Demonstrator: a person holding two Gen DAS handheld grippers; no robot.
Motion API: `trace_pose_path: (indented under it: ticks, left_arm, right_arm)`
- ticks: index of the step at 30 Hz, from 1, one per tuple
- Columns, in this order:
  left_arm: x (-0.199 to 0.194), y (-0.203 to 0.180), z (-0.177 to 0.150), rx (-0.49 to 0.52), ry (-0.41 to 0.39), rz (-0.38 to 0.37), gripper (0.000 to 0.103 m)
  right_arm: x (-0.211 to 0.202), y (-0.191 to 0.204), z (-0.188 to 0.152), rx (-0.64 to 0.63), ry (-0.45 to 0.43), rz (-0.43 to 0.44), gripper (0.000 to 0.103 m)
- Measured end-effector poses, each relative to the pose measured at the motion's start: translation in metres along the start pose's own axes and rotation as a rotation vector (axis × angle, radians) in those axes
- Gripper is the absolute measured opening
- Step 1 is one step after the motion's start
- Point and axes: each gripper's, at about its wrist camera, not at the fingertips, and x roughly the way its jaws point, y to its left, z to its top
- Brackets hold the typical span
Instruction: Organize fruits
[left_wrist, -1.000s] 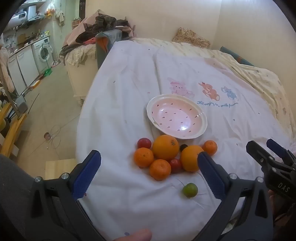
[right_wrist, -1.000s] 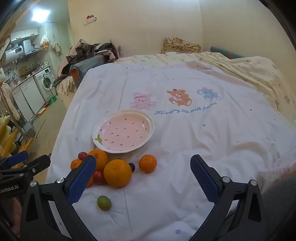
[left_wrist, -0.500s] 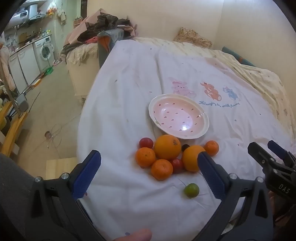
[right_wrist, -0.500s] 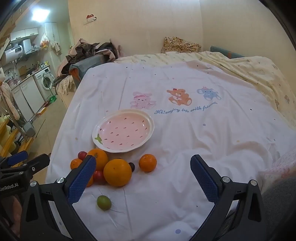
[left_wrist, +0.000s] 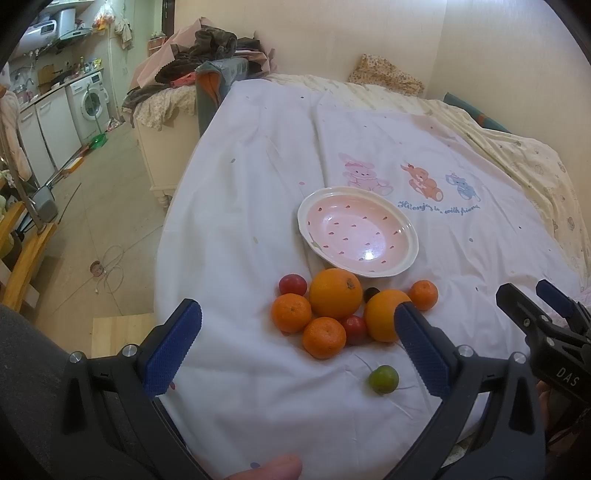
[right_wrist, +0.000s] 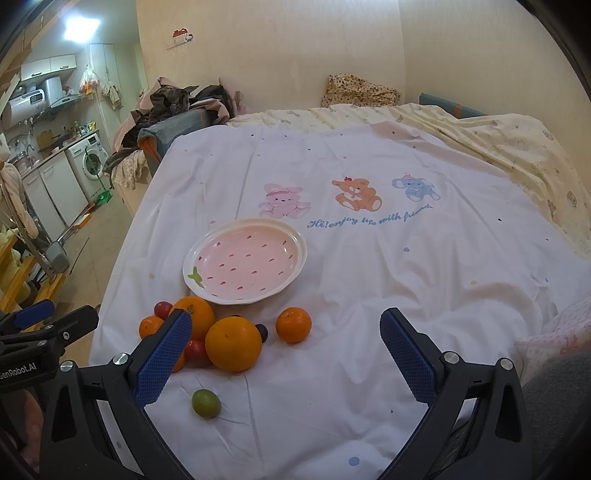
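A big bed (right_wrist: 369, 258) is covered with a white sheet (left_wrist: 258, 184). Clothes (right_wrist: 173, 103) are piled behind it. A washing machine (left_wrist: 90, 99) is seen by the tan floor (left_wrist: 92, 206)

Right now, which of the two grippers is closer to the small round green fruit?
Left, narrowly. The small round green fruit lies between the open left gripper's fingers, near the right one; the open right gripper has it beside its left finger.

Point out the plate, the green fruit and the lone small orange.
plate (right_wrist: 300, 246), right wrist view, on its right rim.
green fruit (right_wrist: 206, 403), right wrist view, on its middle.
lone small orange (right_wrist: 293, 325), right wrist view, on its middle.
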Motion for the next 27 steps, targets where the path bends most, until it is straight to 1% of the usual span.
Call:
trace_pose_path:
  ticks: [27]
  left_arm:
    - [-0.0011,0.0012,-0.0001,0.000,-0.001,0.003,0.103]
  right_arm:
    - [-0.0058,-0.0003,0.0025,-0.001,-0.004,-0.005,0.103]
